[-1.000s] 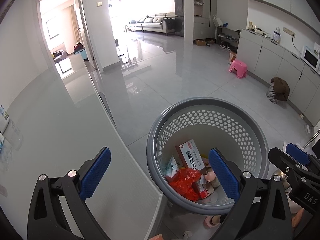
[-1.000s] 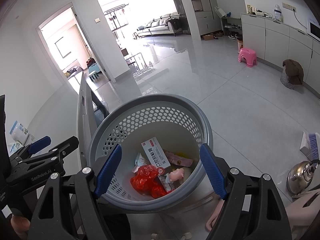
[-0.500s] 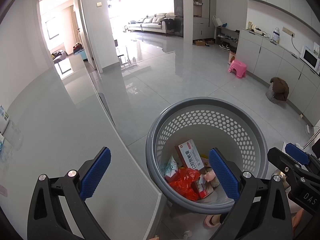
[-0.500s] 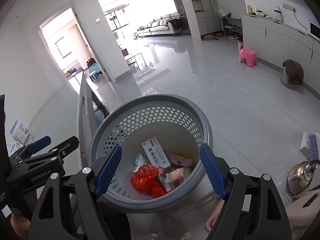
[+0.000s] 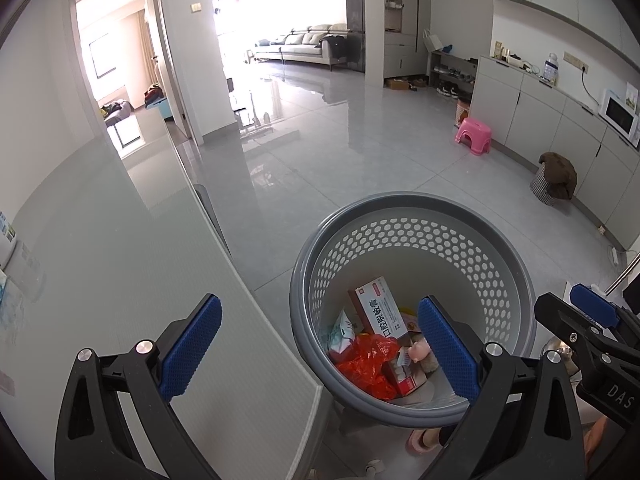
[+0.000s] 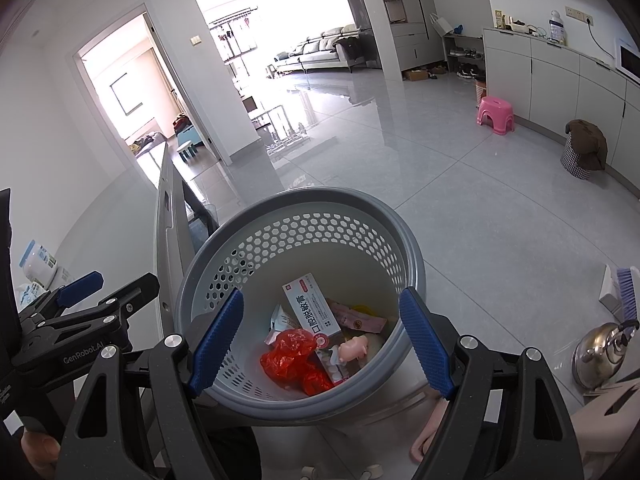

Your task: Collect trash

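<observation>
A round grey plastic basket with a perforated wall (image 5: 416, 240) (image 6: 304, 236) is seen standing on the glossy grey tiled floor (image 5: 360, 160), just beside the near right edge of a pale grey tabletop (image 5: 120, 264). The collected trash is found at its bottom: a white and red medicine box with printed characters (image 5: 378, 312) (image 6: 314, 312) leans above a crumpled red plastic bag (image 5: 366, 366) (image 6: 292, 354), with a small pink figure (image 6: 354, 348) to the right of the bag and a pale pink wrapper (image 6: 356, 318) behind it. The left tongs (image 5: 318, 354) are held wide open with nothing between the blue pads, one pad over the tabletop and the other over the near side of the basket. The right tongs (image 6: 320, 338) are likewise spread wide and empty, both pads framing the basket opening from above without touching the rim. Farther off to the right, a pink plastic stool (image 5: 474, 134) (image 6: 496, 114) stands near a row of white cabinets (image 5: 560, 128), and a steel kettle (image 6: 600, 354) is seen at the near right.
</observation>
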Demonstrator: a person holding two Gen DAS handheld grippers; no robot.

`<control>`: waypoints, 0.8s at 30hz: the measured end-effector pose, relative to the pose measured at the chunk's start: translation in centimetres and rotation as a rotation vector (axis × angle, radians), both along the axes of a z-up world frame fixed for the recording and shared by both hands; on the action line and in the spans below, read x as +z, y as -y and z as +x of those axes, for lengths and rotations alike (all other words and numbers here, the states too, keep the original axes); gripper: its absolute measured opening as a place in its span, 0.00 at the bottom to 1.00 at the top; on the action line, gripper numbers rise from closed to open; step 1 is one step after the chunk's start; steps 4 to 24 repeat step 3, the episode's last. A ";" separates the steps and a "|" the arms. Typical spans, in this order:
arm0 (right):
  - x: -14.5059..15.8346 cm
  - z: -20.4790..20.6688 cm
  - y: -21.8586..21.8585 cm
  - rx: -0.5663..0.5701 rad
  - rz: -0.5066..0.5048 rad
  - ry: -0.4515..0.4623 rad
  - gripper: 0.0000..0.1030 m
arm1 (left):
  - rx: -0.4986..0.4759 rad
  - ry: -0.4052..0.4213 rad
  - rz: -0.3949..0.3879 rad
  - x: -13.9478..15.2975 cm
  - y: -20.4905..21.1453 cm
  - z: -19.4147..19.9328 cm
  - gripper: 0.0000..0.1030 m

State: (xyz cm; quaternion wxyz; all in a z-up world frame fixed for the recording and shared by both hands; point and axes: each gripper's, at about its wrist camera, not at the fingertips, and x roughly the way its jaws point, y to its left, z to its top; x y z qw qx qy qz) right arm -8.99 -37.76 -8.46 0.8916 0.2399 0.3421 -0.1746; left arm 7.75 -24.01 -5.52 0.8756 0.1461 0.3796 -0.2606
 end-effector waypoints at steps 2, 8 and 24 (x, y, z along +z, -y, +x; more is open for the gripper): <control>0.1 0.0 0.0 0.000 0.000 -0.001 0.75 | 0.000 0.000 0.000 0.0 0.0 0.1 0.94; 0.0 0.0 0.0 0.000 0.000 0.000 0.75 | 0.000 0.000 0.000 -0.1 0.0 0.1 0.94; 0.0 0.0 0.0 0.000 0.000 0.000 0.75 | 0.000 0.000 0.000 -0.1 0.0 0.1 0.94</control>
